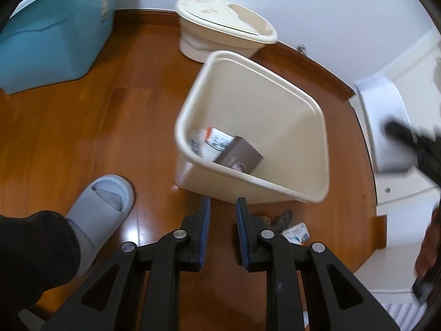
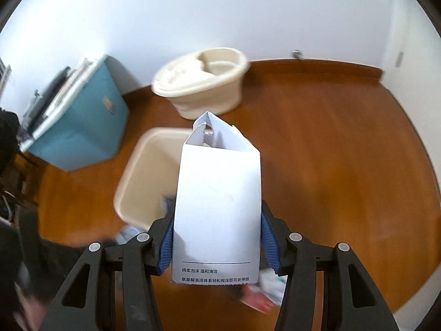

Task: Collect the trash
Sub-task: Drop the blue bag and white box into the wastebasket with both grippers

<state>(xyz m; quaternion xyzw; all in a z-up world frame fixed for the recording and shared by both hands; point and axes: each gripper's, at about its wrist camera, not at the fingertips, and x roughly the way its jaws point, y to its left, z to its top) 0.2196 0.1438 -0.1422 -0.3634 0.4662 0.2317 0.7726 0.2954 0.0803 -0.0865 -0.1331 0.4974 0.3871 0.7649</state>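
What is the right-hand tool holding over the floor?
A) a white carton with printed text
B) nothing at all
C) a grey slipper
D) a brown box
A: the right tool has its blue pads pressed on both sides of a white carton with printed text, in front of the cream bin.

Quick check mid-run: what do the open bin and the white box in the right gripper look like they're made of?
Open bin: looks like cream moulded plastic, smooth and semi-matte, with a rolled rim and rounded corners. White box: apparently thin paperboard, matte, with creased edges, printed text and folded-open top flaps; the right gripper clamps its sides.
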